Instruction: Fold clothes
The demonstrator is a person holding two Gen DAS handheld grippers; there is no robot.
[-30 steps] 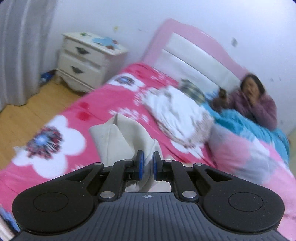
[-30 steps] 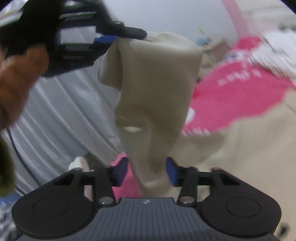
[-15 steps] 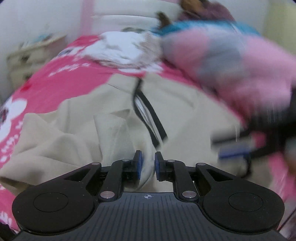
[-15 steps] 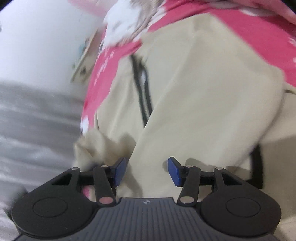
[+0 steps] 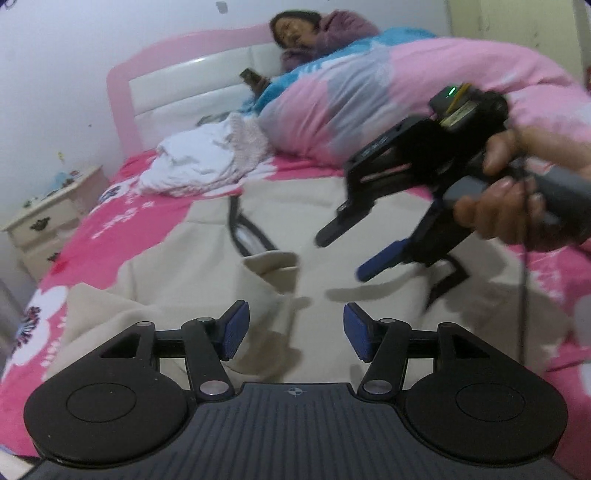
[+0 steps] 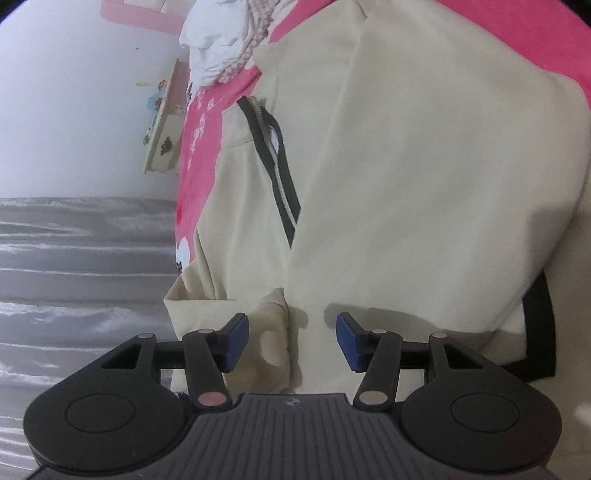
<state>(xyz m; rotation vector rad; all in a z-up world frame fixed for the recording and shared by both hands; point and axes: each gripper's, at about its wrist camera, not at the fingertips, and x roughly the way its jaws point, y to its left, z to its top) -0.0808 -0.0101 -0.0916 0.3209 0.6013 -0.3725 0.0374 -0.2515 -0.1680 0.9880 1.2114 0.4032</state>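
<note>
A beige sweatshirt with a black-trimmed collar lies spread on the pink floral bedspread. My left gripper hovers low over its near part; the jaws are opening and nothing is pinched between the blue pads. A hand holds my right gripper over the sweatshirt's right side, its two fingers apart. In the right wrist view the sweatshirt fills the frame, and the right gripper stands open just above a folded sleeve cuff, its pads off the cloth.
A pile of white and checked clothes sits near the pink headboard. A person lies under a pink and blue quilt at the right. A cream nightstand stands left of the bed, a grey curtain beyond.
The left gripper held the beige cloth up, came down onto the bed and let it go, jaws now apart. The right gripper also swung down over the spread sweatshirt and stayed open.
</note>
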